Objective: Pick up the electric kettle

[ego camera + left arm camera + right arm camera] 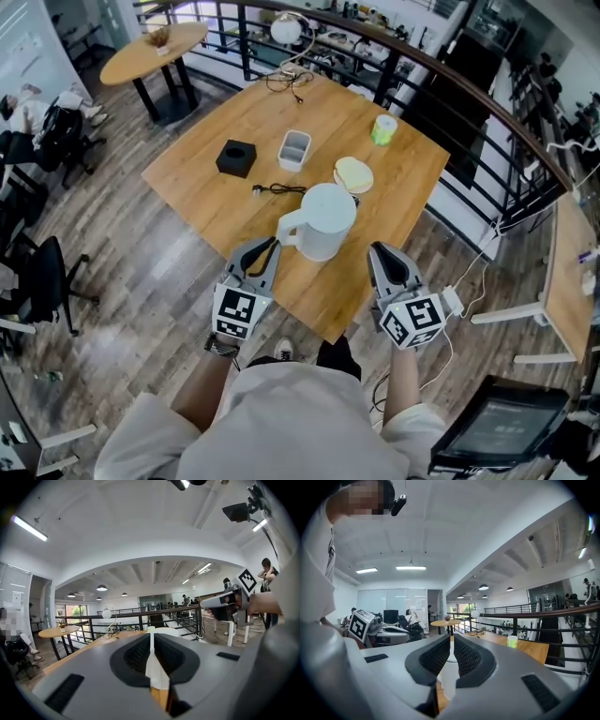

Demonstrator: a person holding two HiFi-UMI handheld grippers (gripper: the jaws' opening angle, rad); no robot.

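Though the left gripper [151, 638] had its fingers [136, 654] closed pad to pad, they gripped nothing. Only a white sliver of the kettle [165, 631] showed through the seam between them. The right gripper [450, 644] was likewise closed and empty, its fingers [468, 658] all but meeting. The kettle's white wall was visible past them at 6 o'clock of the tips. Both sets of tips reached over the near edge of the table [403, 187].

Seen from the head view, the kettle stood upright near that edge, between the two grippers and just beyond their tips. It lay at 1 o'clock from the left gripper and at 11 o'clock from the right. Its handle [286, 228] faced 9 o'clock, close to the left tips; whether they touched could not be told.

Outward from the kettle:
- A black cable [278, 188] lay just beside it at 11 o'clock.
- A pale disc [353, 174] lay near it at 1 o'clock.
- A white tub [294, 150] sat farther off at 11 o'clock.
- A black box [236, 157] sat at 10 o'clock.
- A green cup [383, 129] stood well apart at 1 o'clock.

At the far corner, at 12 o'clock, a white lamp [286, 30] stood above a tangle of cords. A dark railing [422, 66] ran behind the table. A round table [155, 52] stood beyond at 10 o'clock.
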